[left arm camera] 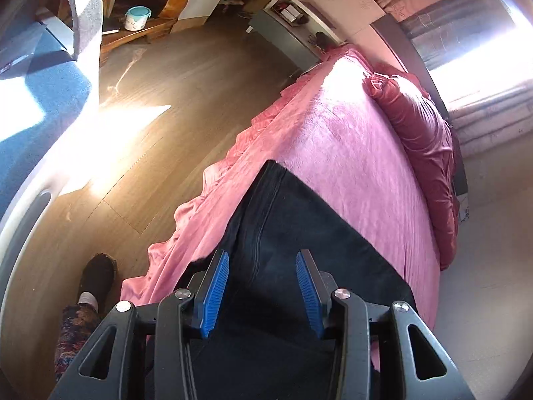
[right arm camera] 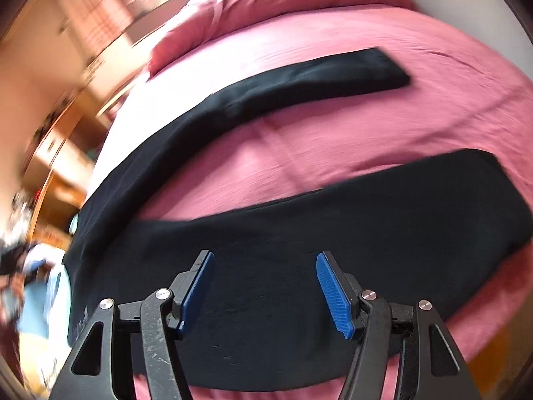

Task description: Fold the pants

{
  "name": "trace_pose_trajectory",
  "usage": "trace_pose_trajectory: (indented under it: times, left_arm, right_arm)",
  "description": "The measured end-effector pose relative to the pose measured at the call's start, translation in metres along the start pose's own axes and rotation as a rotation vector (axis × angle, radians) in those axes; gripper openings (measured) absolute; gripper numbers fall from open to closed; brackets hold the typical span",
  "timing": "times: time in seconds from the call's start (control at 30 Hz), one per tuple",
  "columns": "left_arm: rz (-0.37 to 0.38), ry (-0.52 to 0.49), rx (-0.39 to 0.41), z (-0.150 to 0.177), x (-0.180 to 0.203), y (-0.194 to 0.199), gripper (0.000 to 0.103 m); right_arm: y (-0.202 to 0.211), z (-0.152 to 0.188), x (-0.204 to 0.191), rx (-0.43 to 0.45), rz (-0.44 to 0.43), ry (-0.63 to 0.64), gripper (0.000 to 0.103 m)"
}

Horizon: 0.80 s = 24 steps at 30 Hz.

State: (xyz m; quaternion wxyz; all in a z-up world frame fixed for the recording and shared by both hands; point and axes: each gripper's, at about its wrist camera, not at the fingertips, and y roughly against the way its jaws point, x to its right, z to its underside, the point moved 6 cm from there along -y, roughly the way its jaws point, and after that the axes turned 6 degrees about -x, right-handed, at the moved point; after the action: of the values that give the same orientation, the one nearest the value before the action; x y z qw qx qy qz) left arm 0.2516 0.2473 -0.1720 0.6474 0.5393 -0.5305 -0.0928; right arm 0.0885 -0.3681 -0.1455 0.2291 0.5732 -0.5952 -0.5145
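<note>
Left claw (left arm camera: 262, 291): blue ribbed pads apart, nothing between them, poised over dark fabric without touching it. Right claw (right arm camera: 265, 291): pads spread wider, likewise empty, hanging above the nearer trouser leg.

Pants (right arm camera: 299, 233): black, laid flat on the bed; two legs splayed apart, one running toward the far side with its cuff square-ended, the other lying across the near edge beneath the right claw. Seam visible down the fabric in the left wrist view; small pale lettering near the waist end in the right wrist view, too small to read.

Bed (left arm camera: 349, 153): pink fleecy cover, ruffled skirt along the side. Darker red quilt (left arm camera: 423, 146): bunched along the far edge of the bed.

Floor (left arm camera: 173, 106): wood-look boards, bright patch of sunlight.

Person: dark shoe (left arm camera: 98, 275) planted on the floor beside the bed, patterned trouser leg (left arm camera: 75, 336) above it.

Lidded teal-and-white container (left arm camera: 137, 18): on a wooden shelf well away from the bed.
</note>
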Motion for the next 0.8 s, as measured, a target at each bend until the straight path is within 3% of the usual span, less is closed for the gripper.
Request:
trace_pose_trajectory:
  times: [0.23, 0.57, 0.6, 0.63, 0.67, 0.7, 0.8]
  left_arm:
    - [-0.066, 0.023, -0.035, -0.062, 0.023, -0.064, 0.041]
    - [-0.107, 0.095, -0.131, -0.091, 0.025, -0.144, 0.041]
    - [-0.125, 0.078, -0.132, -0.091, 0.026, -0.148, 0.038]
    - [-0.147, 0.053, -0.124, -0.090, 0.028, -0.150, 0.025]
    - [-0.149, 0.025, -0.104, -0.090, 0.031, -0.149, 0.022]
    - [-0.143, -0.008, -0.083, -0.088, 0.035, -0.146, 0.013]
    - [-0.083, -0.097, -0.017, -0.078, 0.053, -0.121, 0.009]
  right_arm:
    - [-0.054, 0.019, -0.067, -0.133, -0.053, 0.103, 0.064]
    - [-0.085, 0.025, -0.071, -0.216, -0.020, 0.093, 0.064]
    - [-0.086, 0.024, -0.071, -0.217, -0.020, 0.087, 0.064]
    - [-0.086, 0.025, -0.070, -0.216, -0.018, 0.081, 0.064]
    - [-0.087, 0.025, -0.071, -0.215, -0.018, 0.079, 0.064]
    - [-0.087, 0.025, -0.072, -0.217, -0.015, 0.081, 0.064]
    - [-0.086, 0.027, -0.073, -0.221, -0.007, 0.095, 0.064]
